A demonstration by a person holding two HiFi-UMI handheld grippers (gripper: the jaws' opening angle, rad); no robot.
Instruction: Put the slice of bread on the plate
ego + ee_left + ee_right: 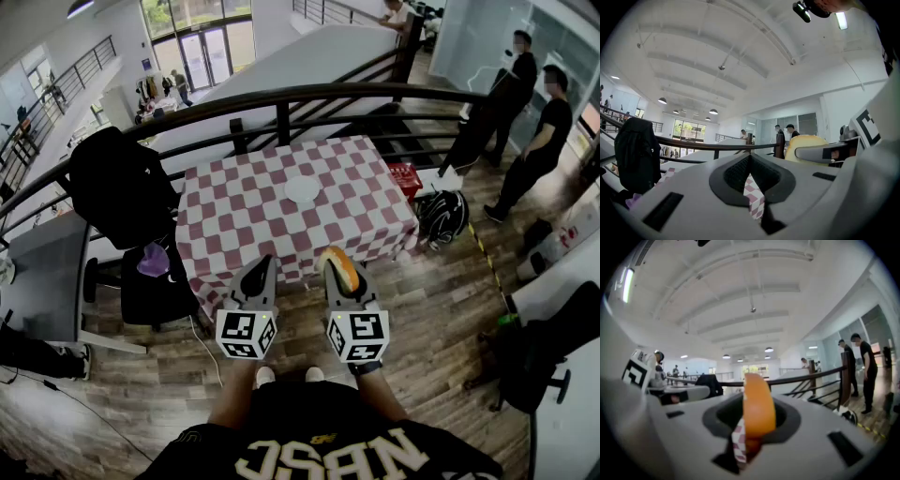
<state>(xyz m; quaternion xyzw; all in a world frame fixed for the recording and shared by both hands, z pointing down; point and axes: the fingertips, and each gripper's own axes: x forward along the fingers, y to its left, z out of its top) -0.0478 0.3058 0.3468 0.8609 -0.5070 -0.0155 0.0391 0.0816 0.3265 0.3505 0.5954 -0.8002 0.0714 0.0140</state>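
1. Fingers (786, 420) of the right gripper (757, 427) clamp the slice of bread (758, 401), which stands on edge in the air, short of the checked table (244, 225).
2. Left gripper (750, 161): jaws together, nothing between them.
3. White plate (302, 189) sits mid-table, well ahead of the slice.
4. Judgement: the slice is light and soft and crushes easily. Hold it across the flat faces near the crust, with gentle pressure.

The tablecloth (246, 217) is matt cloth, the plate (302, 189) smooth, the floor (441, 314) wood.
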